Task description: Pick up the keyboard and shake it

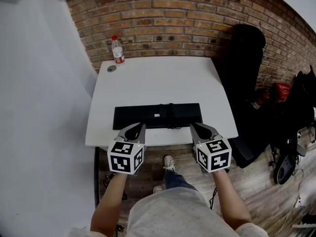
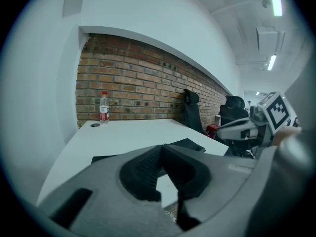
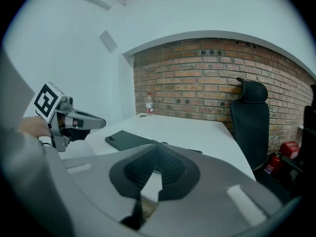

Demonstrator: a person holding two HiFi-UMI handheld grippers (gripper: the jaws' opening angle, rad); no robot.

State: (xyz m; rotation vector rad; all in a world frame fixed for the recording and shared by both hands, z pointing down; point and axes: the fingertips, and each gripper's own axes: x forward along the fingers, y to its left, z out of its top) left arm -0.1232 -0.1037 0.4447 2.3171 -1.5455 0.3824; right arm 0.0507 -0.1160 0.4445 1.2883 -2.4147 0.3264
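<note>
Black keyboard (image 1: pixel 157 116) flat on the white table (image 1: pixel 158 78), long side running from 9 to 3 o'clock, close to the table's 6 o'clock edge. Not lifted. What looks like a dark cable (image 1: pixel 171 116) bunched across it just right of the middle.

Holds the left gripper (image 1: pixel 138 127) at the keyboard's 7 o'clock, tips right at its near edge; cannot tell from above whether touching. In the left gripper view, jaws pressed together at the tips with nothing between them, ribbed black pads (image 2: pixel 144 168) angled toward each other. Past the tips, toward 12 o'clock, the keyboard on the tabletop.

Holds the right gripper (image 1: pixel 196 127) at the keyboard's 5 o'clock, likewise at the near edge. In the right gripper view, jaws closed tip to tip and empty, keyboard beyond them toward 11 o'clock, the other gripper out at 9 o'clock. Marker cube (image 1: pixel 125 157) at the back of each tool, toward 6 o'clock.

Clear bottle (image 1: pixel 117 50) with a red cap and label upright at the table's 11 o'clock corner, a small grey disc (image 1: pixel 112 68) just beside it at its 7 o'clock. Black chair (image 1: pixel 244 53) off the table at 2 o'clock, against the brick wall (image 1: pixel 168 9). One pale shoe (image 1: pixel 169 163) on the wooden floor (image 1: pixel 256 181) at 6 o'clock, below the table edge.
</note>
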